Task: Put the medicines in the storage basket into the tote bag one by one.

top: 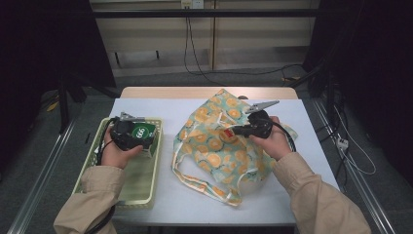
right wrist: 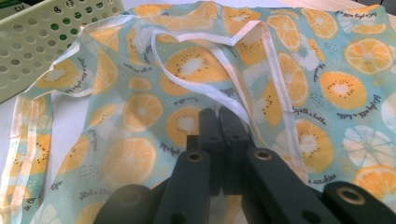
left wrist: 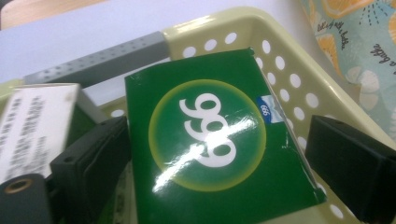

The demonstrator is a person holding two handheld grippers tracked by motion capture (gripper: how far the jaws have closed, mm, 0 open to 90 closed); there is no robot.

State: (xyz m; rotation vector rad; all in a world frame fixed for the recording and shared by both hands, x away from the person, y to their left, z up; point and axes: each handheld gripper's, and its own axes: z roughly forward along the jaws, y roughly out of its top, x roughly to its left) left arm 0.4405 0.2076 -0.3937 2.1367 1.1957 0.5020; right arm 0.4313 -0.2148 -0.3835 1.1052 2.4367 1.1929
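One green box (top: 144, 132), one yellow basket (top: 141, 180), one fruit-print bag (top: 214, 146), two tongs.

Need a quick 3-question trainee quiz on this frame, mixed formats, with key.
1. True or false: the green box sits between the left gripper's open jaws, inside the basket.
2. Multiple choice: the right gripper is over A) the basket, B) the fruit-print bag, C) bare table.
3. Fill in: the right gripper's jaws are ____.

Key: 1 true. 2 B. 3 shut; whether they pinch the fabric cannot be told.
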